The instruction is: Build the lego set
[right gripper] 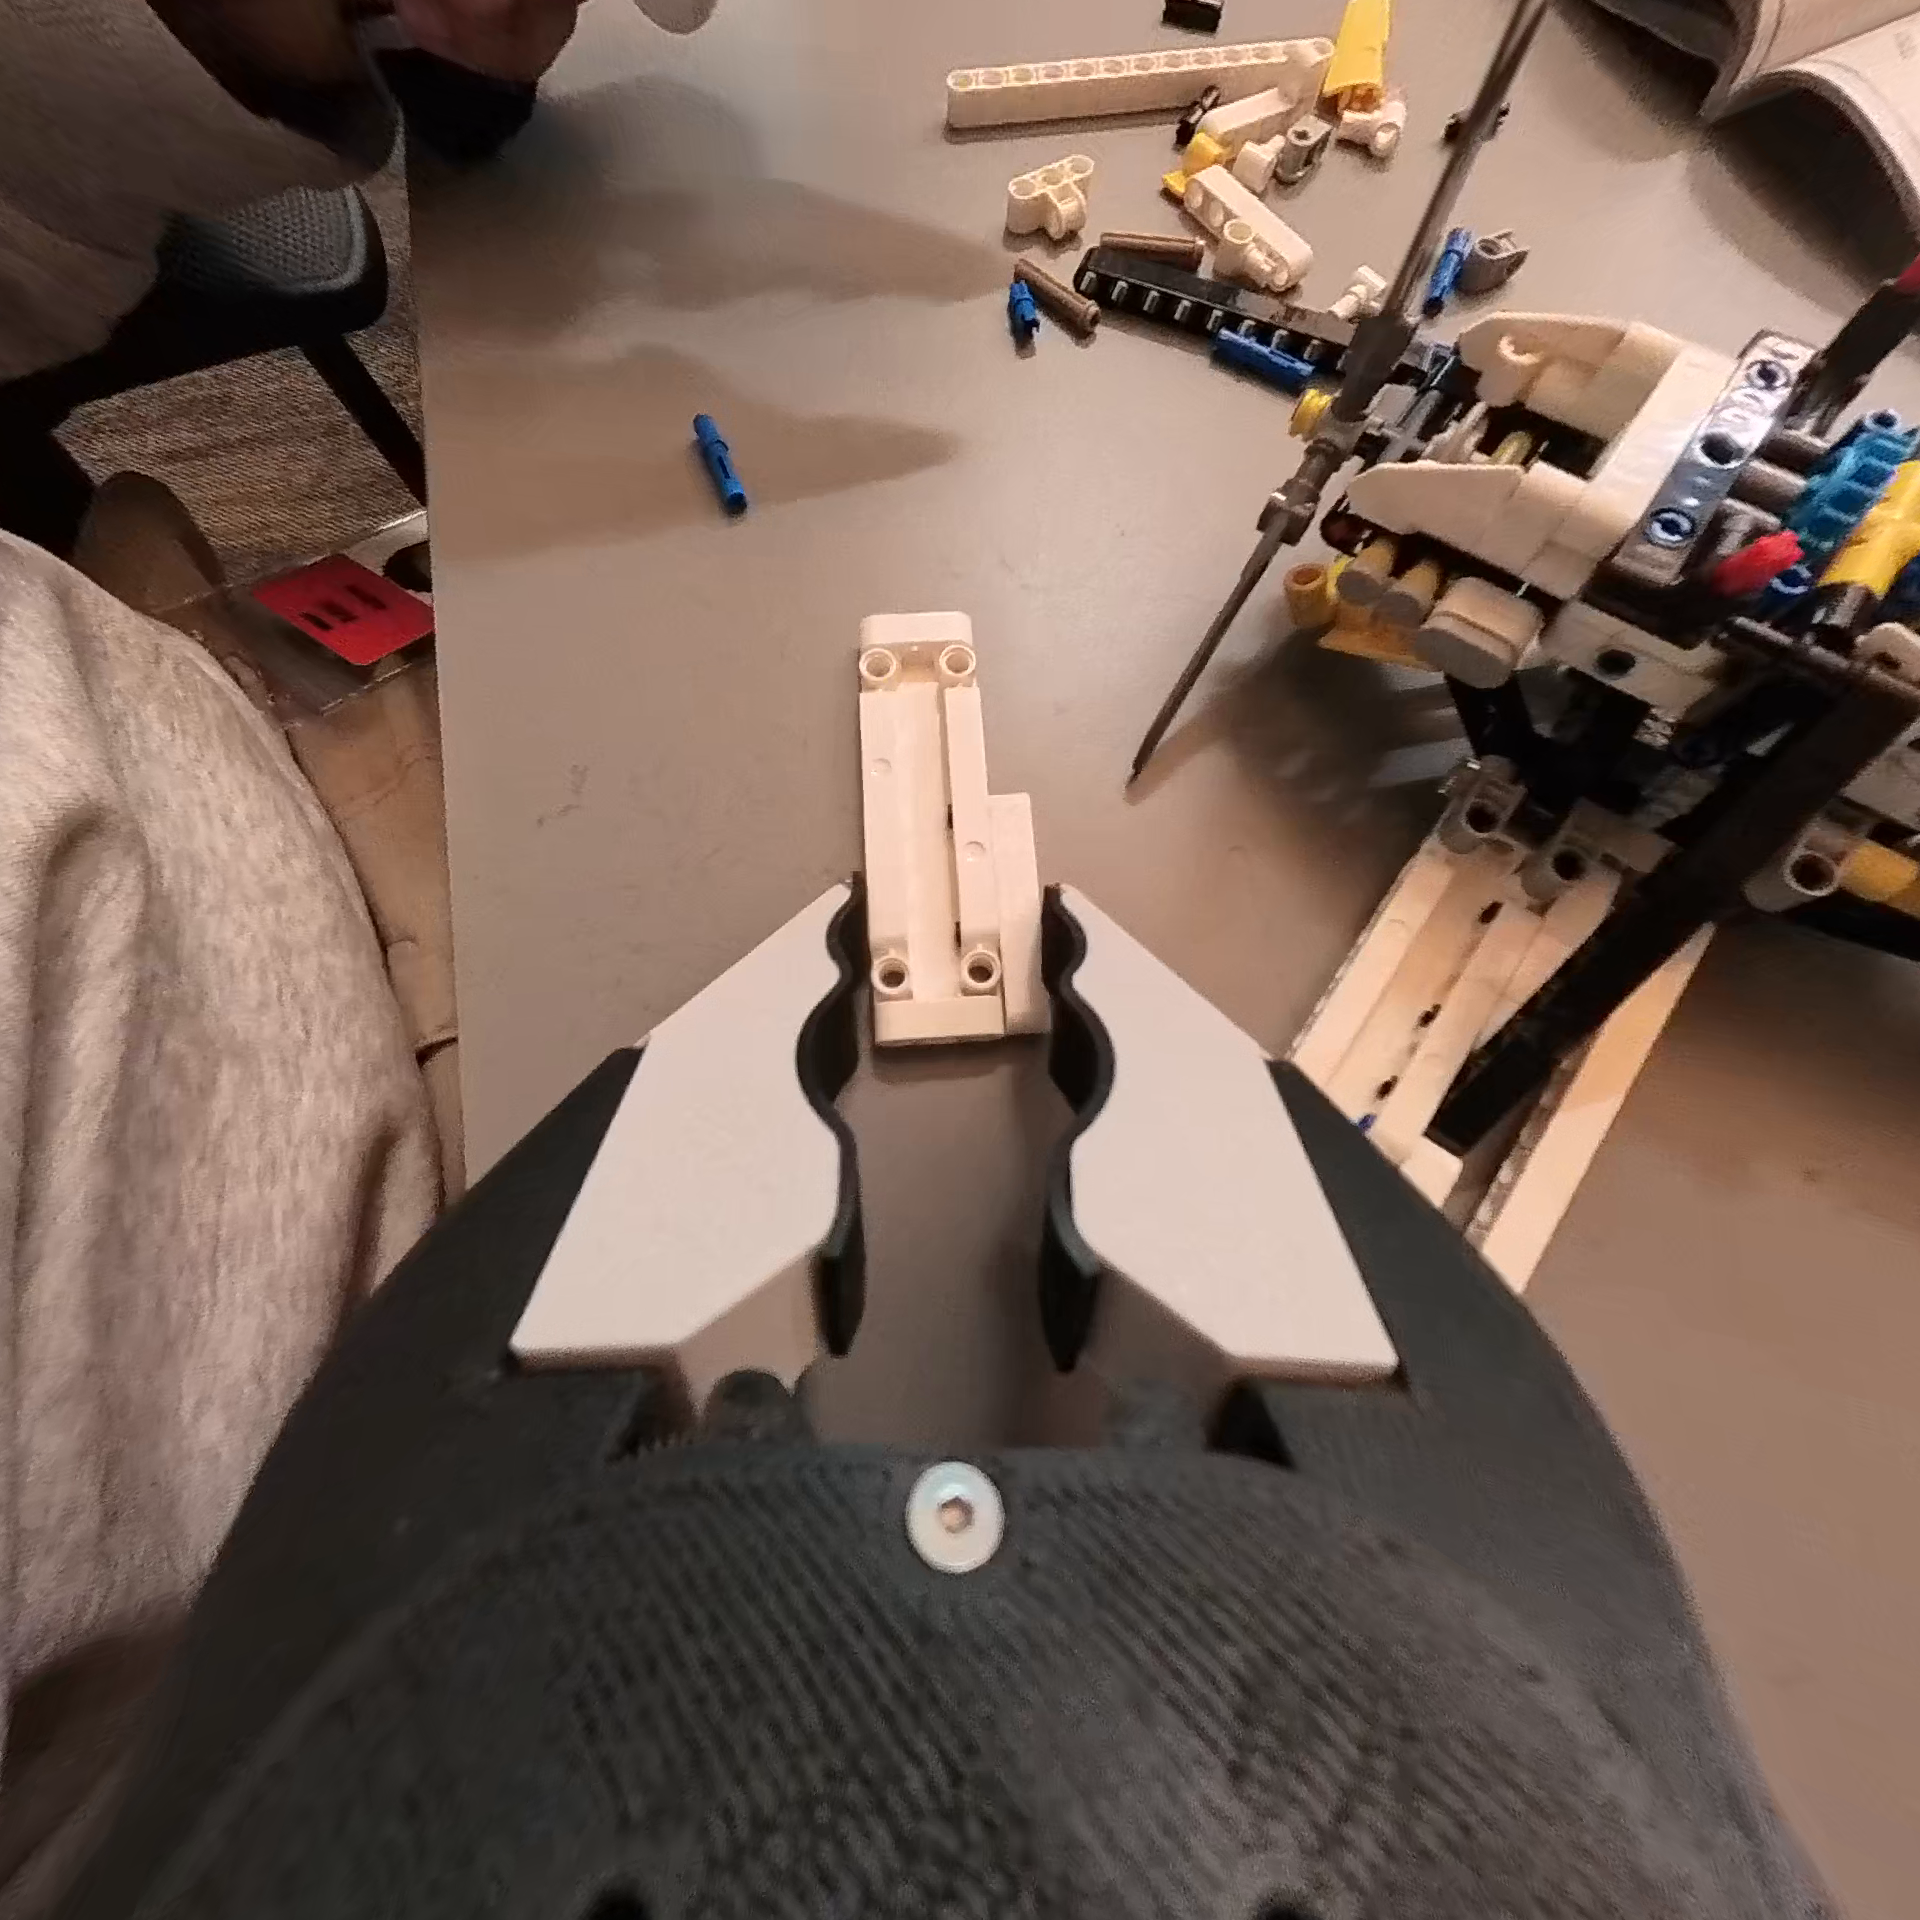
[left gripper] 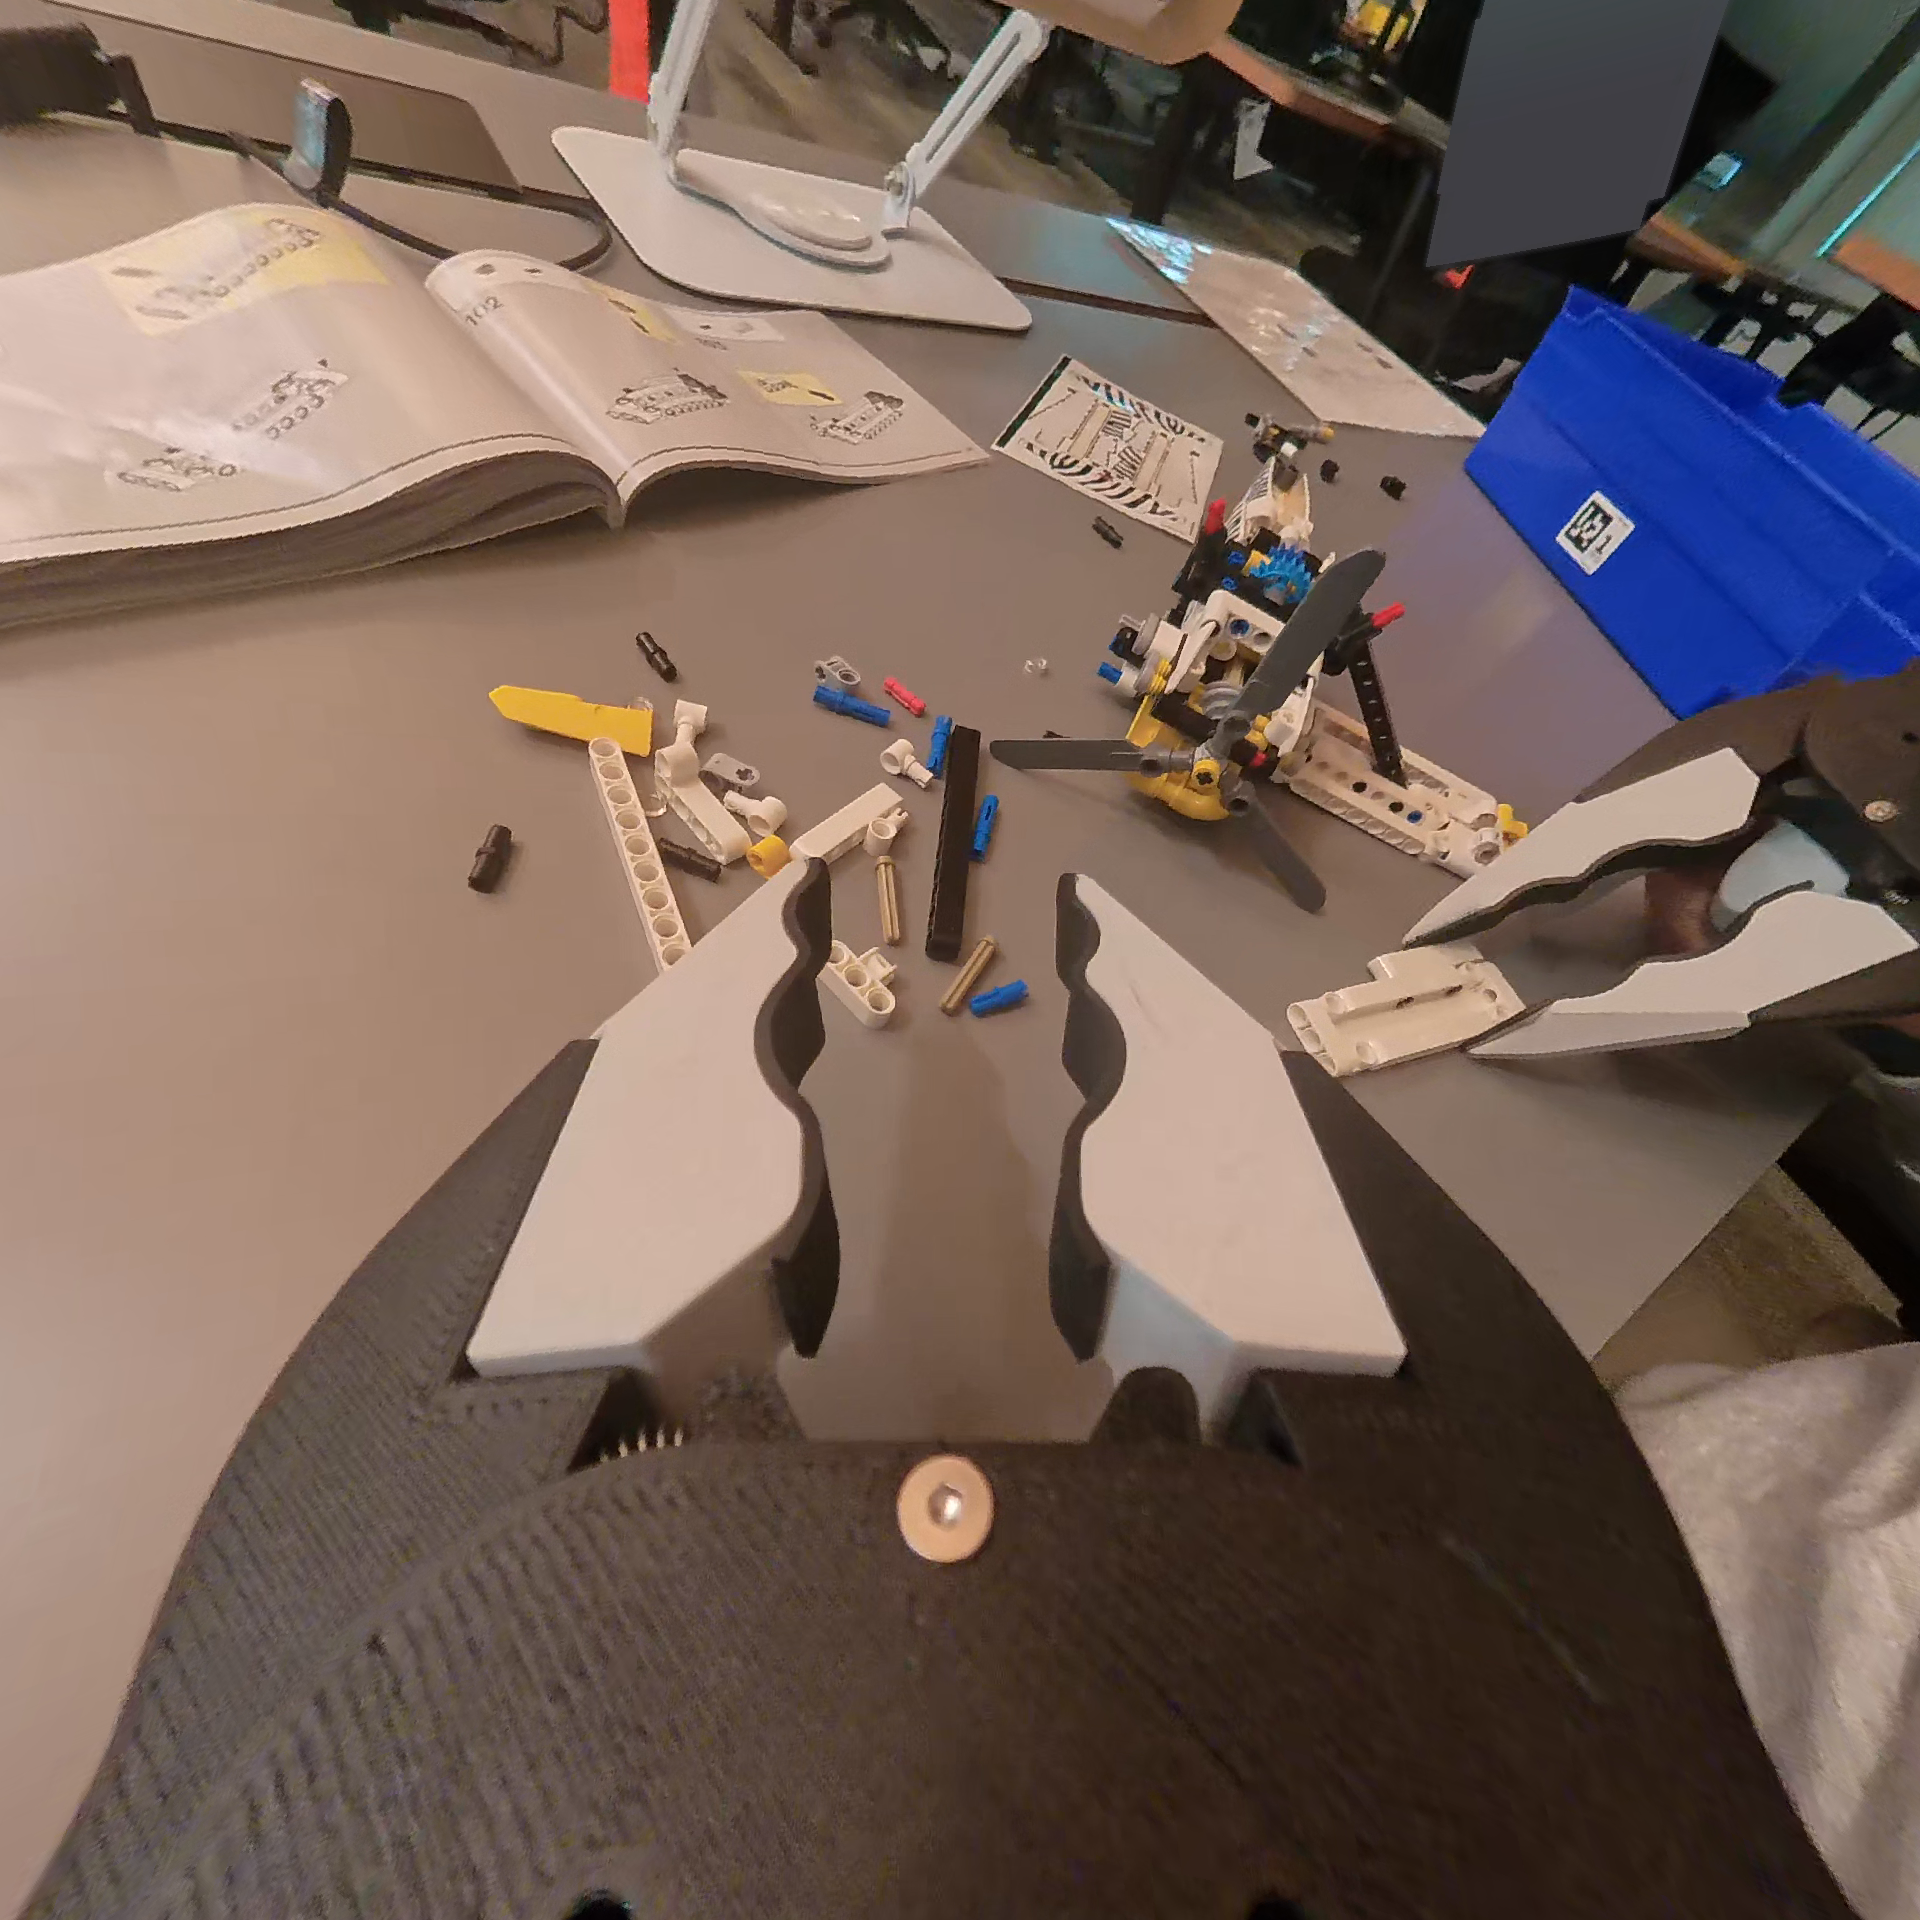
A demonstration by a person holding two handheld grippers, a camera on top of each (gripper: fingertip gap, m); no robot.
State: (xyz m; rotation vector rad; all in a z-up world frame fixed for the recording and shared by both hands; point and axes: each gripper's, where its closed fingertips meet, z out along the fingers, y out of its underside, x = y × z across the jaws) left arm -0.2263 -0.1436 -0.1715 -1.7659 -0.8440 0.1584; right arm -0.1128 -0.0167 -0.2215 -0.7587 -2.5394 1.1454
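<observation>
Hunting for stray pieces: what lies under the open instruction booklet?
Only the grey table shows around the open instruction booklet. Its pages cover the surface beneath, so anything under it cannot be seen.

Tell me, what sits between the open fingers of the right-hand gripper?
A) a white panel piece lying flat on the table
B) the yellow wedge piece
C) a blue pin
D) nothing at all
A: in the right wrist view the right gripper is open, with its fingertips on either side of the near end of a white panel piece that lies flat on the grey table; whether they touch it I cannot tell.
</observation>
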